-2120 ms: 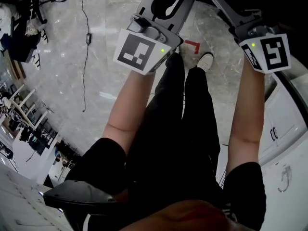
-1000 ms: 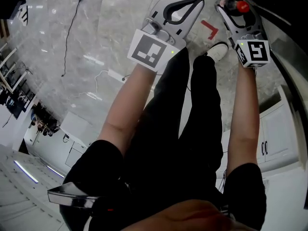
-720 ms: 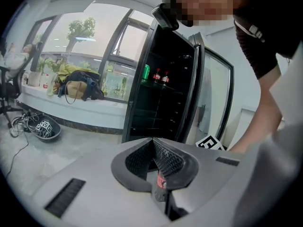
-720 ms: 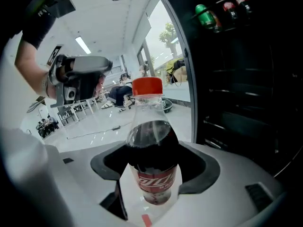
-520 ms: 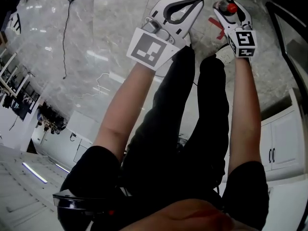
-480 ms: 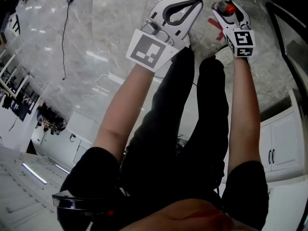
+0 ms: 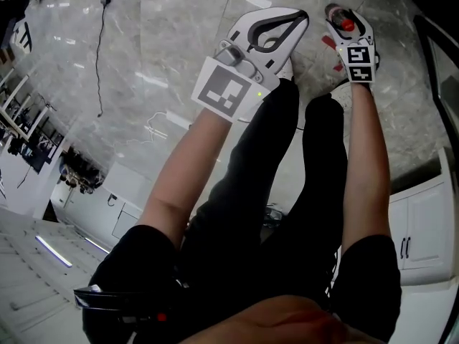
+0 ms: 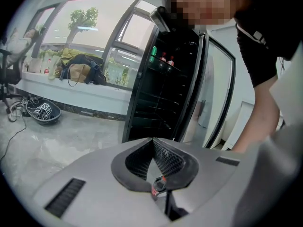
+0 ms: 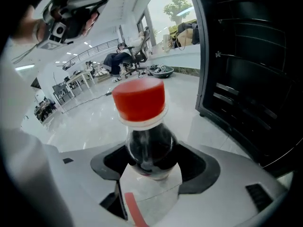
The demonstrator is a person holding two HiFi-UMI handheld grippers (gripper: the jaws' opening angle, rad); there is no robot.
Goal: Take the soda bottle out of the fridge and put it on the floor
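Note:
My right gripper [image 9: 150, 161] is shut on the soda bottle [image 9: 147, 148], a dark bottle with a red cap [image 9: 140, 100] and a white label. In the head view the right gripper [image 7: 343, 18] is stretched out low over the marble floor [image 7: 165, 41], and the bottle's red cap [image 7: 346, 24] shows between its jaws. The left gripper [image 7: 300, 16] sits beside it at arm's length; the left gripper [image 8: 153, 142] has its jaws together with nothing between them. The black fridge [image 8: 163, 93] stands with its shelves showing, and its side [image 9: 246, 70] rises at the right.
The fridge's glass door [image 8: 215, 98] hangs open. A red tape mark [image 7: 328, 41] lies on the floor by the right gripper. The person's legs [image 7: 287, 192] and white shoe [image 7: 288, 69] are below the arms. A cable [image 7: 100, 56] runs at left, white cabinets [image 7: 423, 228] at right.
The right gripper has carried the bottle farther from the head camera and lower toward the floor. The left gripper stays shut beside it, shifted slightly.

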